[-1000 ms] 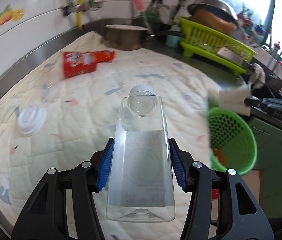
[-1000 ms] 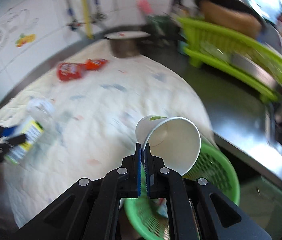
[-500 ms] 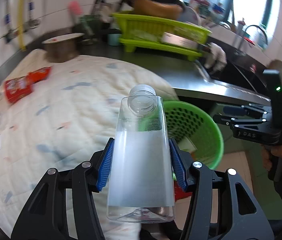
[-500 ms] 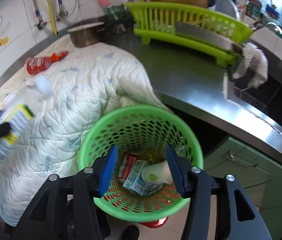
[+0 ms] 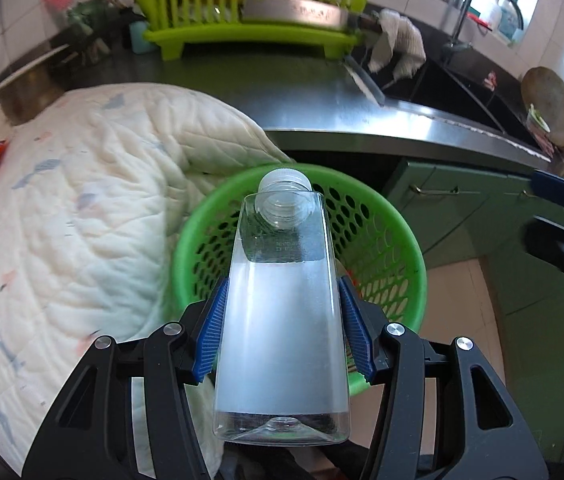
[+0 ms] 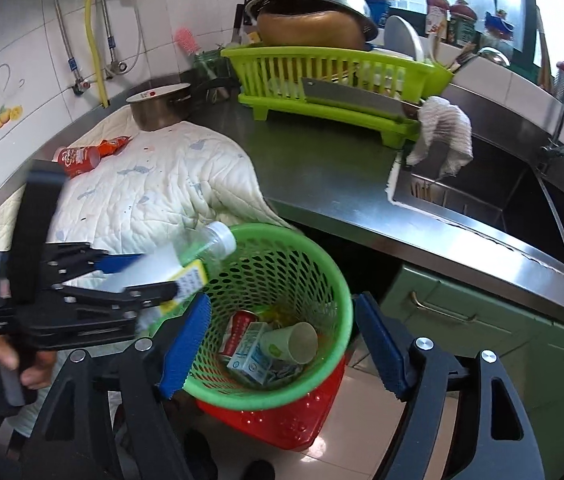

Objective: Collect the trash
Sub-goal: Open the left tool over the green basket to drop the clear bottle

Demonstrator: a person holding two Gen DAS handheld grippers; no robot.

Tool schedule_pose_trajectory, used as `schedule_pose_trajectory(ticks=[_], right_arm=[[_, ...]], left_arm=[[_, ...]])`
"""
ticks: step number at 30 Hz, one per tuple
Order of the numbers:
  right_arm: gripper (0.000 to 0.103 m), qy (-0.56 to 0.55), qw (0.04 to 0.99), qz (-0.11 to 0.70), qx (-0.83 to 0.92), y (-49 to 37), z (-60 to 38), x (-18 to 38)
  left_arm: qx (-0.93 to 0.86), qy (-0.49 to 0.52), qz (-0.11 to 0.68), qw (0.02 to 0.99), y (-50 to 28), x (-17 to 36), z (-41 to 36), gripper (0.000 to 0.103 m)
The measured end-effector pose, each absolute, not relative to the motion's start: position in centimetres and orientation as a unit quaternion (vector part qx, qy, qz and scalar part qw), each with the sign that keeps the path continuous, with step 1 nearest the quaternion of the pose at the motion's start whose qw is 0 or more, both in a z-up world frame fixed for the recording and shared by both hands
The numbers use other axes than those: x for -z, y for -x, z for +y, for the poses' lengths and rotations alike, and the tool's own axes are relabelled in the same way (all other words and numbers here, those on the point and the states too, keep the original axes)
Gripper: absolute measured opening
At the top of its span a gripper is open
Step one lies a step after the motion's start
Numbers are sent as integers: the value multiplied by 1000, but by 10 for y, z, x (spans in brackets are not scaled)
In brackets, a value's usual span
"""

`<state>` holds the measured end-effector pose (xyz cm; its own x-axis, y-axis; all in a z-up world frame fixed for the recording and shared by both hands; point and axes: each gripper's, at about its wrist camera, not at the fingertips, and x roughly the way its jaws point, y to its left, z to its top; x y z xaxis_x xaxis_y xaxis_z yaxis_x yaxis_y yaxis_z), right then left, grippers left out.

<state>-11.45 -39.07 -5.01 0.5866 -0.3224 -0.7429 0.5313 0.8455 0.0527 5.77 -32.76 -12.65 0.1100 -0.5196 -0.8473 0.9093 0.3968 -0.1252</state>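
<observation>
I am gripping a clear square plastic bottle (image 5: 282, 320) with my left gripper (image 5: 284, 332), its blue ribbed pads (image 5: 211, 334) pressing flat against both sides of the body, and the white cap (image 5: 284, 179) is pointing straight ahead past my fingertips. Just beyond and below that cap, the green perforated basket (image 5: 396, 240) is sitting on the floor, so the bottle is hanging over its near rim. To the left of my left fingers, a white quilted cloth (image 5: 82, 220) is draping over the steel counter edge and touching the basket's rim. My right gripper (image 6: 282, 344) is standing wide apart and holding nothing, its blue pads (image 6: 380, 346) framing the same basket (image 6: 322, 280) from above. Between those pads, inside the basket, a paper cup (image 6: 292, 342) is lying on its side beside a small blue-and-white carton (image 6: 250, 354) and a red wrapper (image 6: 238, 330). Under the basket a red plastic base (image 6: 282, 420) is showing. Far ahead and left of my right fingers, a red snack packet (image 6: 82, 156) is lying on the cloth near a steel pot (image 6: 160, 108), and a lime dish rack (image 6: 334, 76) is standing on the counter further ahead.
</observation>
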Motion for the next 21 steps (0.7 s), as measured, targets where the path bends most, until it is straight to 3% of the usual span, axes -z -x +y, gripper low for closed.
schedule_pose_trajectory(ticks=[5, 11, 21], right_arm=[[73, -143, 879, 387, 239, 125, -391, 51], [73, -145, 879, 393, 227, 124, -384, 56], [77, -122, 896, 387, 179, 78, -362, 48]], left_arm=[[501, -218, 467, 695, -65, 152, -353, 55], [495, -176, 485, 699, -77, 159, -336, 72], [445, -155, 457, 754, -101, 120, -260, 73]])
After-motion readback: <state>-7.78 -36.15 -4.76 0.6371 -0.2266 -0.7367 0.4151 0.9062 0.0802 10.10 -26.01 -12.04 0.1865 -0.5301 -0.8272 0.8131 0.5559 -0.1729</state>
